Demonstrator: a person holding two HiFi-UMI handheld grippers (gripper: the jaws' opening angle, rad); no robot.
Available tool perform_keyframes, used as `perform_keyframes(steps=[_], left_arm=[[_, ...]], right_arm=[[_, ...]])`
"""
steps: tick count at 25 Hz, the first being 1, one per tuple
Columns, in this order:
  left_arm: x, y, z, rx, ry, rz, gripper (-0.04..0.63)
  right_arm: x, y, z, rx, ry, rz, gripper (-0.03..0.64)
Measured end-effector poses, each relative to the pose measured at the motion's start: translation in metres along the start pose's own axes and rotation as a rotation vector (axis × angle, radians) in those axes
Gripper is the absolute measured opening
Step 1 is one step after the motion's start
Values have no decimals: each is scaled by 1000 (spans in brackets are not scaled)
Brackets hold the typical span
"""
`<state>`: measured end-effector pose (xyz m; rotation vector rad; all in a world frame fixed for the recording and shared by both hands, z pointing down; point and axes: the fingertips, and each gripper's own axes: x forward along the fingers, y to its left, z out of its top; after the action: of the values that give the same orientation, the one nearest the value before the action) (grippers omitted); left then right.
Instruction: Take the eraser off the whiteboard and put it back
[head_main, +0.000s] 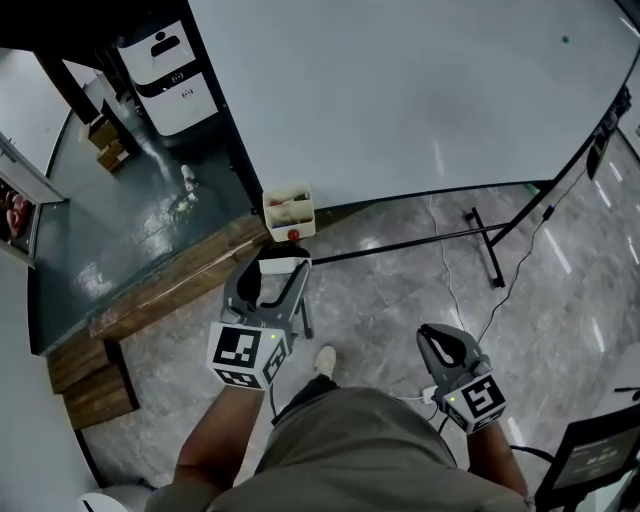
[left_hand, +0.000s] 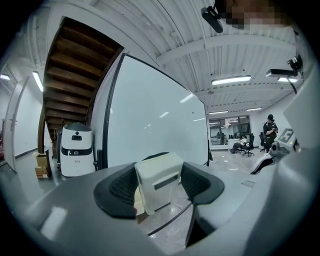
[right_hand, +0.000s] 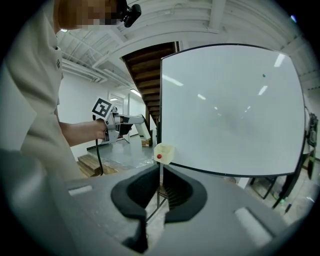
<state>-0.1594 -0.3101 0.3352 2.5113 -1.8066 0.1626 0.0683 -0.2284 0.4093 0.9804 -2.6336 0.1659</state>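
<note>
White eraser (left_hand: 159, 181) clamped between the left gripper's (head_main: 277, 268) wide-set pads, off the whiteboard (head_main: 400, 90), just below its lower left corner. Right gripper (right_hand: 161, 189): jaws together, empty, further below the whiteboard.

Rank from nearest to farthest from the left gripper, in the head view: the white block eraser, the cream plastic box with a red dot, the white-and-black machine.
1. White block eraser: between the left gripper's fingers.
2. Cream plastic box: just beyond, at the whiteboard's corner.
3. White-and-black machine: farthest, upper left.
</note>
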Motion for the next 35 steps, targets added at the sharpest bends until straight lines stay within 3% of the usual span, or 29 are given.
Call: perform_keyframes(steps=[16, 35], left_arm=[[119, 63, -50, -13, 94, 15, 267], [181, 81, -138, 12, 223, 41, 267]], right_arm=[[34, -32, 5, 19, 52, -132, 14], [52, -53, 1, 42, 115, -212, 14]])
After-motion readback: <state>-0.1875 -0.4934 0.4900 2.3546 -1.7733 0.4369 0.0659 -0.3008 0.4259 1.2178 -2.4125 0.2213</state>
